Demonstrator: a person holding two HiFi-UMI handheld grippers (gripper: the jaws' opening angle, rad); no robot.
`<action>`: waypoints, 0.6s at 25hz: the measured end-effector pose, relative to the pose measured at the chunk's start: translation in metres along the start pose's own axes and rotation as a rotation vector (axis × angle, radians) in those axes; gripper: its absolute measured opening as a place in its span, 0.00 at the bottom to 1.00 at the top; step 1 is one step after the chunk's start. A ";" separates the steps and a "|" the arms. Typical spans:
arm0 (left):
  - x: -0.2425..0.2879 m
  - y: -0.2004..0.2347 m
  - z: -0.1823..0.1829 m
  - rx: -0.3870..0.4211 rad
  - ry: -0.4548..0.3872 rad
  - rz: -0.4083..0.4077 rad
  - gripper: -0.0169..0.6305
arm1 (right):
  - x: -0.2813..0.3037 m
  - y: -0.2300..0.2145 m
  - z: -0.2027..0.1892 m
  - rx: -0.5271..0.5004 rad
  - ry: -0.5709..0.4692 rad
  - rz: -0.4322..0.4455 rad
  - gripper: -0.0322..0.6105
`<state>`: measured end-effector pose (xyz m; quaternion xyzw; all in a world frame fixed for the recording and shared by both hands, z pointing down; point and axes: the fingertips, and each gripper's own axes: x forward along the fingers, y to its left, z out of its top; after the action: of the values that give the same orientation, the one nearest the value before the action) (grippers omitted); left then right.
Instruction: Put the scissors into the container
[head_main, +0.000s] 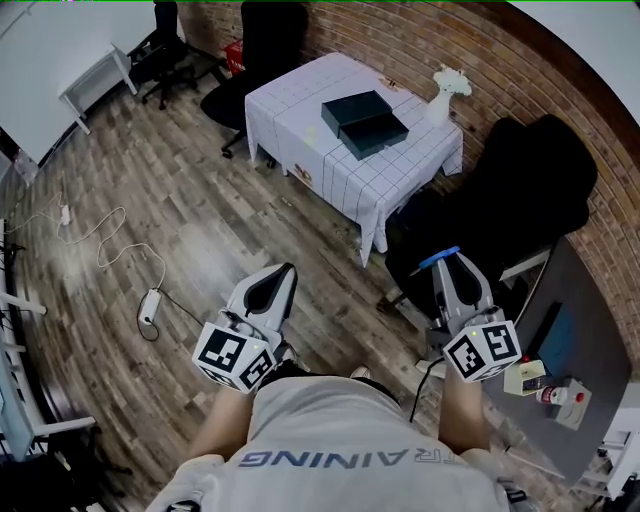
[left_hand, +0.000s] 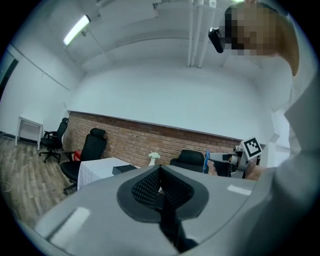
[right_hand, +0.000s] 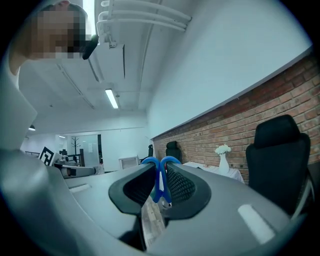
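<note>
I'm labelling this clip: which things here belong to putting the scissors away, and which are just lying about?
Job: blue scissors, held in the right gripper; dark box on the table.
Lying about: white vase, black office chair, power strip on the floor; left gripper shut, empty.

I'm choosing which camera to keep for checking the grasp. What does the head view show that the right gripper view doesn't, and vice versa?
Head view only: the dark box and the floor's power strip. Right gripper view only: the ceiling light, and the right tongs clamped on the scissors. Both: the scissors' blue handles, the white vase, the brick wall.
</note>
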<state>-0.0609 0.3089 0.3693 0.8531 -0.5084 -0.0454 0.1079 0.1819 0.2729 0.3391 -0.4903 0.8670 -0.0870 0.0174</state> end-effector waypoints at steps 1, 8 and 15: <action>0.000 0.006 -0.001 -0.008 0.001 0.001 0.02 | 0.004 0.002 -0.001 0.000 0.003 -0.002 0.19; -0.002 0.052 0.002 -0.036 0.005 0.001 0.02 | 0.034 0.022 0.001 0.075 -0.031 0.014 0.19; -0.025 0.112 -0.009 -0.030 0.041 -0.020 0.02 | 0.067 0.061 -0.020 0.068 -0.027 -0.026 0.19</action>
<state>-0.1675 0.2806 0.4028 0.8571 -0.4969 -0.0364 0.1308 0.0933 0.2493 0.3522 -0.5019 0.8567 -0.1101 0.0445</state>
